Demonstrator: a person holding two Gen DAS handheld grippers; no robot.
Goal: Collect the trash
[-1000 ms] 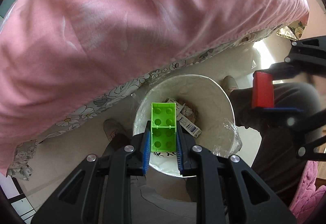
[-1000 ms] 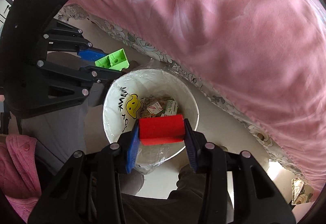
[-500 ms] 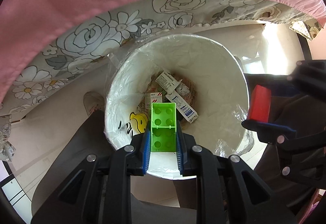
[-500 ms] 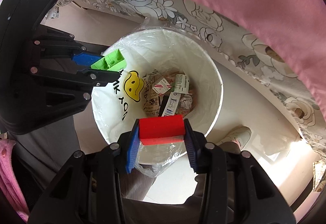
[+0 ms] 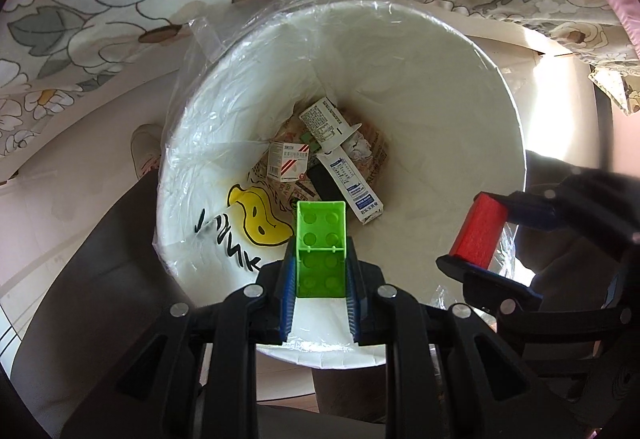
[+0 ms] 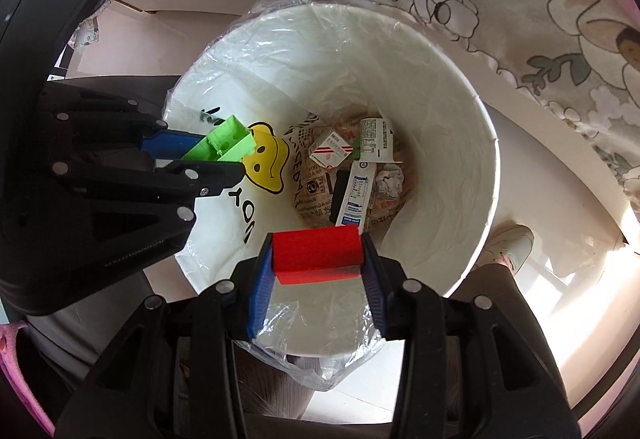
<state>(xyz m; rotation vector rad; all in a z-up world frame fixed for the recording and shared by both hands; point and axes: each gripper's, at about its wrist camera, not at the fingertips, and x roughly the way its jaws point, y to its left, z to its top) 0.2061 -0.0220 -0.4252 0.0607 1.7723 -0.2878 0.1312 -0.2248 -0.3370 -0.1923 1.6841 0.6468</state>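
White round plastic-lined trash bin (image 5: 460, 51) already holds cartons and crumpled paper (image 5: 344, 175). Left gripper (image 5: 320, 271) clamps the green studded plastic brick (image 5: 321, 239); right gripper (image 6: 316, 271) pinches the red foam block (image 6: 316, 251). Both over bin mouth, release not yet done.

No legible text on bin (image 5: 400, 51)

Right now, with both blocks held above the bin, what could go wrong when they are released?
1. The red block in the right gripper hangs near the white bin rim, so it may hit the edge and fall outside.
2. The loose plastic liner bulges over the rim there and could catch it.
3. The left gripper holding the green block is close by; the two could bump.
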